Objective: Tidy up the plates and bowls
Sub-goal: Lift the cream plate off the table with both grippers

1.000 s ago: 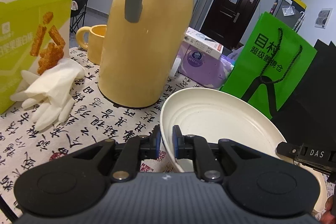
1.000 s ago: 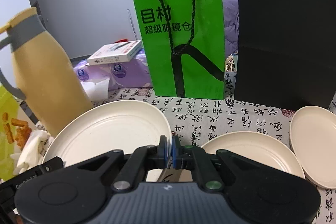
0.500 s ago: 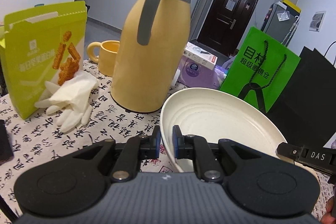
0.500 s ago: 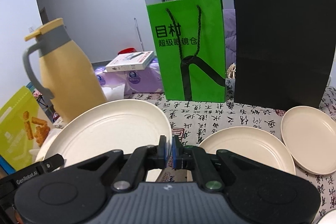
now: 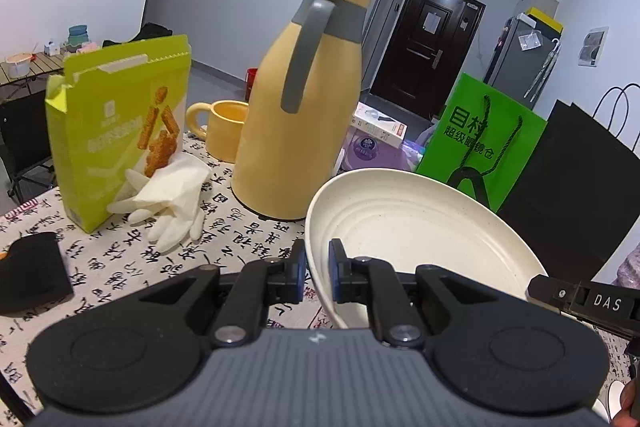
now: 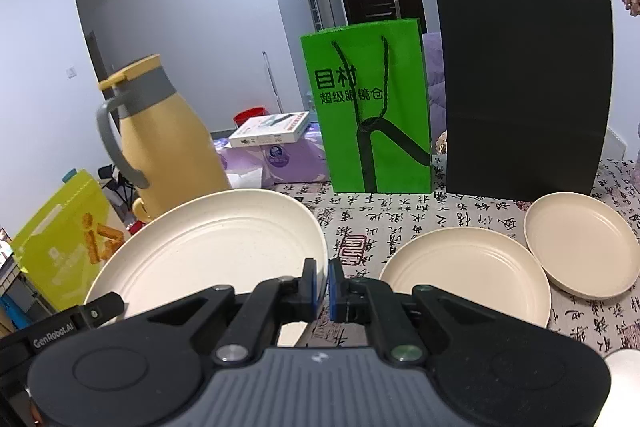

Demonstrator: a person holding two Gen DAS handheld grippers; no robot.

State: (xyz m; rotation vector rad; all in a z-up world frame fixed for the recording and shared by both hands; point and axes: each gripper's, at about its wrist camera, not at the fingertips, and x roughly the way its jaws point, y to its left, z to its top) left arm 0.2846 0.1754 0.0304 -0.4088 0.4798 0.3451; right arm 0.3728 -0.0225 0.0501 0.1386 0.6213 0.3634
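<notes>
1. Cream plates, three. One large ridged plate [image 5: 416, 227] is clamped by both tongs and lifted off the cloth; two more lie flat ahead and right of the right tongs, a middle plate [image 6: 466, 273] and a far-right plate [image 6: 582, 243], rims touching or just overlapping.
2. Tongs, two. The left gripper [image 5: 318, 269] is closed on the held plate's left rim, one pad inside the rim, one outside. The right gripper [image 6: 322, 285] is closed on the same plate's right rim.
3. Yellow thermos jug [image 5: 302, 107], one, grey handle, upright ahead of the left tongs, beyond the held plate.
4. Yellow mug [image 5: 224, 133], one, behind and left of the jug.
5. Snack box [image 5: 118, 123], one, lime-green, top flap open, ahead left of the left tongs.
6. White rubber glove [image 5: 170, 201], apparently one, lying against the box foot.
7. Paper bags, two: green bag [image 6: 370, 107] and black bag [image 6: 522, 87], upright side by side ahead of the right tongs.
8. Calligraphy-print tablecloth [image 6: 384, 223], one.
9. Change from a second ago: both tongs have drawn back and upward with the plate; the jug, formerly cropped at its top, now shows whole, and jug, box and bags look smaller and farther. Grip unchanged.
</notes>
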